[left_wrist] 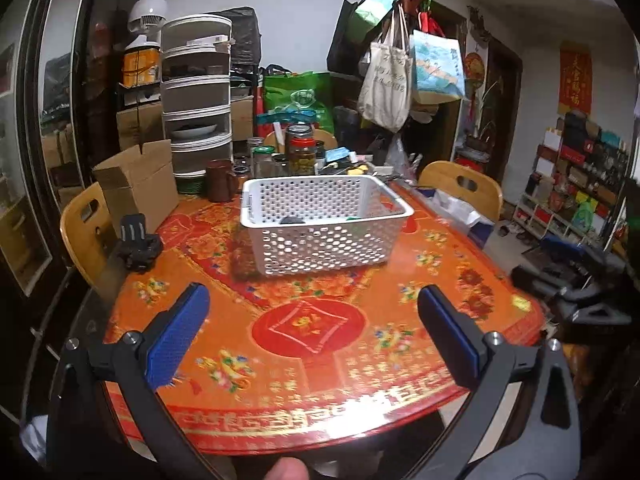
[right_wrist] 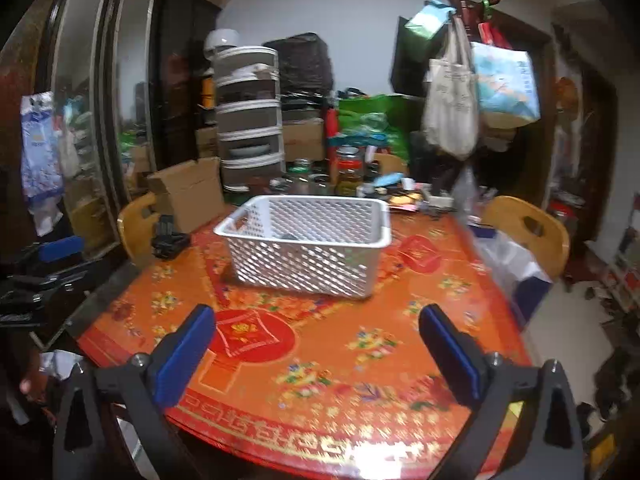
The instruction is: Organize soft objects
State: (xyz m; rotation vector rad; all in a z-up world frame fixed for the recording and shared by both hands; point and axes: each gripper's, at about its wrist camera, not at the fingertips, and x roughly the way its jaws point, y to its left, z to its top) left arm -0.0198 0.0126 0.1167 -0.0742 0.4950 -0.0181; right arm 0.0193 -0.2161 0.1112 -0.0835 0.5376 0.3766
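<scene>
The left gripper (left_wrist: 314, 308) hangs over the near part of the table with its jaws spread wide and nothing between the blue pads (left_wrist: 178, 336). A fingertip (left_wrist: 286, 470) shows at the bottom edge of that view. The right gripper (right_wrist: 316, 328) is the same: wide apart, empty, low in its frame above the orange and red patterned tablecloth (right_wrist: 360, 360).

Past both grippers, in the middle of each frame, stands a white perforated basket (left_wrist: 320, 248) on the cloth. Through its holes and over the rim a dark object (left_wrist: 291, 221) lies on the bottom, with something green (left_wrist: 354, 218) beside it toward the right; what they are I cannot tell. These seem to be the soft things, already inside the basket.

Left of the basket in the left wrist view, a small black device (left_wrist: 138, 246) sits near the table edge, and behind it a brown cardboard box (left_wrist: 136, 184). A dark mug (left_wrist: 220, 180) stands just behind the basket's left corner, then a cluster of glass jars (left_wrist: 300, 148). A stack of white drawers (left_wrist: 196, 96) rises in the upper left of the frame, and a coat rack (left_wrist: 404, 8) hung with tote bags (left_wrist: 386, 84) fills the upper right. Wooden chairs (left_wrist: 464, 188) stand at either side of the table.
</scene>
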